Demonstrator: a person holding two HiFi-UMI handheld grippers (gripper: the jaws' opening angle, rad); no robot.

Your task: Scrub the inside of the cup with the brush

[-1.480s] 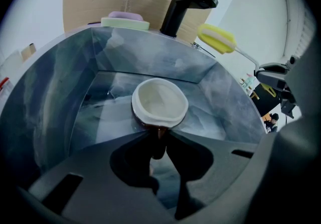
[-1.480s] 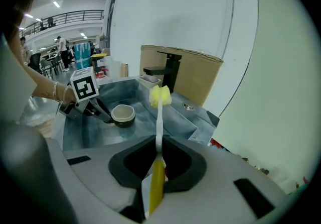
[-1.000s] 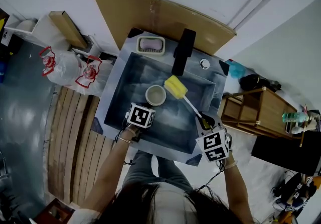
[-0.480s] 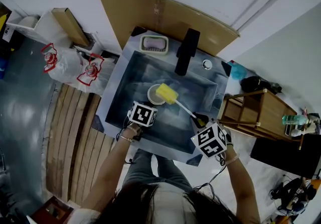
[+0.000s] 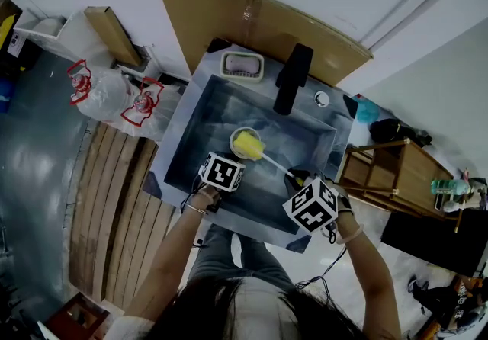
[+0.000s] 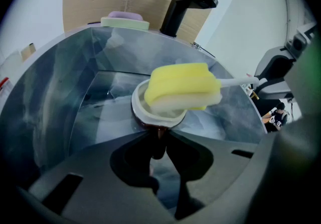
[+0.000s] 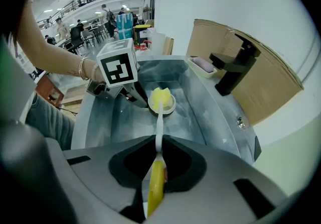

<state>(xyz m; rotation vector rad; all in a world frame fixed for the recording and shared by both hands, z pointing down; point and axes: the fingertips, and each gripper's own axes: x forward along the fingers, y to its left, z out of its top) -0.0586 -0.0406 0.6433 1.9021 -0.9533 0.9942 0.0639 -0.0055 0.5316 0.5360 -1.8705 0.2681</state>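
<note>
A cup (image 6: 159, 115) with a white inside and a dark brown outside stands low in the steel sink (image 5: 198, 113). My left gripper (image 6: 158, 137) is shut on its near wall. The brush has a yellow sponge head (image 6: 183, 87), a thin white stem and a yellow grip (image 7: 155, 188). The sponge head sits in the mouth of the cup, its lower part dipping inside. My right gripper (image 7: 158, 148) is shut on the brush handle, to the right of the cup. In the head view the cup (image 5: 238, 135) and sponge head (image 5: 248, 146) lie between both marker cubes.
A black faucet (image 5: 293, 79) stands at the sink's far edge, next to a soap dish with a pink bar (image 5: 242, 65). Brown cardboard (image 5: 252, 18) leans behind it. Plastic bags (image 5: 114, 98) lie to the left, and a wooden shelf (image 5: 389, 171) stands to the right.
The right gripper has swung the brush left and down, bringing the sponge head from beside the cup into its mouth. The left gripper has kept its hold on the cup.
</note>
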